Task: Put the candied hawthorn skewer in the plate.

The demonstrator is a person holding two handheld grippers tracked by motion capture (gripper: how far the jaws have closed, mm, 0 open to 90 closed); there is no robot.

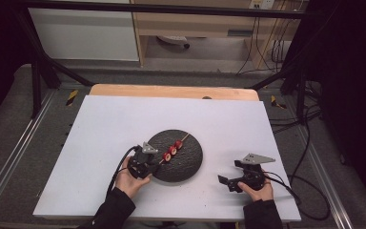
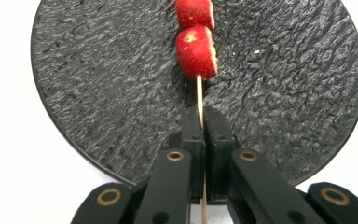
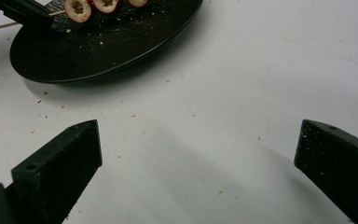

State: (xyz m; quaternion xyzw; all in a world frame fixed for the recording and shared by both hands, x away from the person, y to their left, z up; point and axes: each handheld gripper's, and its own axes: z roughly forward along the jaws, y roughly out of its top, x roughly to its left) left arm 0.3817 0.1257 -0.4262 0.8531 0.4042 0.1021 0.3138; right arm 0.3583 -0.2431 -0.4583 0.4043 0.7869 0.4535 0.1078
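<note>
Left gripper (image 2: 200,122) fingers pinched thin wooden skewer (image 2: 199,95) of red fruit slices (image 2: 196,52) over round black slate plate (image 2: 98,84); thin stick might pivot, slices slide off. Right gripper (image 3: 200,154) fingers gaped wide, empty, above white tabletop (image 3: 242,70).

Even overhead light brightens the white surface (image 1: 124,124), while the room edges fall dark. Soft shadows spread under the plate (image 3: 121,51). The high view is slightly soft; the close views are sharper.

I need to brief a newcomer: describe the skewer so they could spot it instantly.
On the white table lies a round black textured plate. Across it lies a thin wooden skewer threaded with red fruit pieces. Its bare end is pinched in the left hand-held gripper, the sole stick there.
</note>
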